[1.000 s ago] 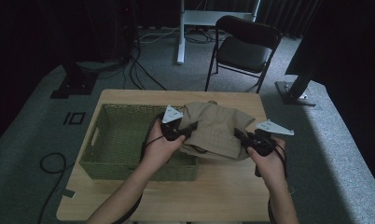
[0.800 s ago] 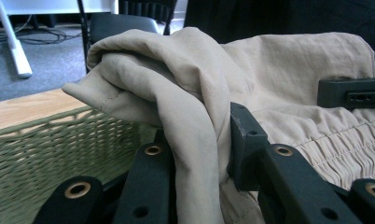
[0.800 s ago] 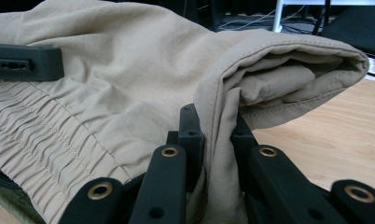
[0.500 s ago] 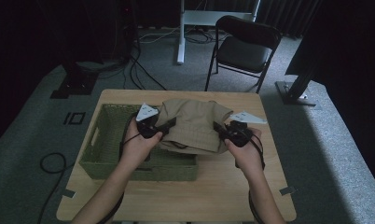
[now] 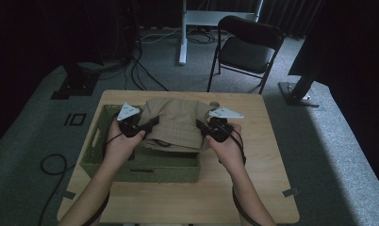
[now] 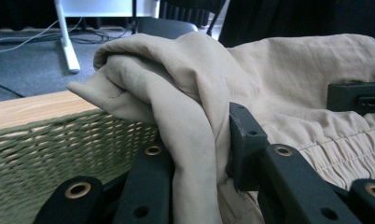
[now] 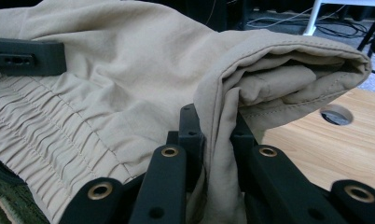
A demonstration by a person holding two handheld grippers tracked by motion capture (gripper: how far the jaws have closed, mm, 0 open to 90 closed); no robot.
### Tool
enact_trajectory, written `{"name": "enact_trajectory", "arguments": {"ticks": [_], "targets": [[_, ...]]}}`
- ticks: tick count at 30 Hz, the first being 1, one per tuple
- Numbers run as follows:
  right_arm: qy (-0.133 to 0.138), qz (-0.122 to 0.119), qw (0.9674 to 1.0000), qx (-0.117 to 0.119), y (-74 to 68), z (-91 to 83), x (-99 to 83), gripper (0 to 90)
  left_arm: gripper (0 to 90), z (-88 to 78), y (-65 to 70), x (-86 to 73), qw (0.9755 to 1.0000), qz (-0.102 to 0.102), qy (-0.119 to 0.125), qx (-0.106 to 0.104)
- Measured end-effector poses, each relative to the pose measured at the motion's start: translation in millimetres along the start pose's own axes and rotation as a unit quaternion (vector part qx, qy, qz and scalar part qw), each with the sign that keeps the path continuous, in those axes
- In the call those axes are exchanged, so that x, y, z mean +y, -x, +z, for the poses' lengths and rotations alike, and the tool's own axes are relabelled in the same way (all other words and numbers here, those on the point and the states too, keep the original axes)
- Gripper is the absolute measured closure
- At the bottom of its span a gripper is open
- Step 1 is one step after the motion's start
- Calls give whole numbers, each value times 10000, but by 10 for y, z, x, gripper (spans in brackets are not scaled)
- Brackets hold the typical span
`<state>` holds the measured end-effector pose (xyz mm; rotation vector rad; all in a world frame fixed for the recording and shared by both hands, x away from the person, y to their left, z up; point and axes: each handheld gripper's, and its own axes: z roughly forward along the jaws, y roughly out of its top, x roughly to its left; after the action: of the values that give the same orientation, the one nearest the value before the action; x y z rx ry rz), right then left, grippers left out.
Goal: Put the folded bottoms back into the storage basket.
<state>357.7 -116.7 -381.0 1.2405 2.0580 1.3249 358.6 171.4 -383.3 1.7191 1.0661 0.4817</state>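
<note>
Woven basket (image 5: 145, 165), bunched, perhaps cotton garment (image 5: 176, 123)

my left gripper (image 5: 150, 126) and right gripper (image 5: 200, 126) are both clamped on the folded tan garment (image 5: 176, 123), which fills the gap between them and overhangs the right end of the green woven basket (image 5: 145, 167), blocking that part of its opening. the basket's near wall stands just under my left hand (image 5: 123, 143). bare table (image 5: 187, 202) lies open in front of the basket and to the right of my right hand (image 5: 226, 146).
</note>
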Motion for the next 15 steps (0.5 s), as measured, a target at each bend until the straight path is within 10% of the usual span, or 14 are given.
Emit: {"name": "enact_trajectory", "arguments": {"ticks": [15], "targets": [[-143, -57, 9998, 156, -281, 427, 14, 812, 733, -74, -397, -192, 9991, -116, 37, 397]]}}
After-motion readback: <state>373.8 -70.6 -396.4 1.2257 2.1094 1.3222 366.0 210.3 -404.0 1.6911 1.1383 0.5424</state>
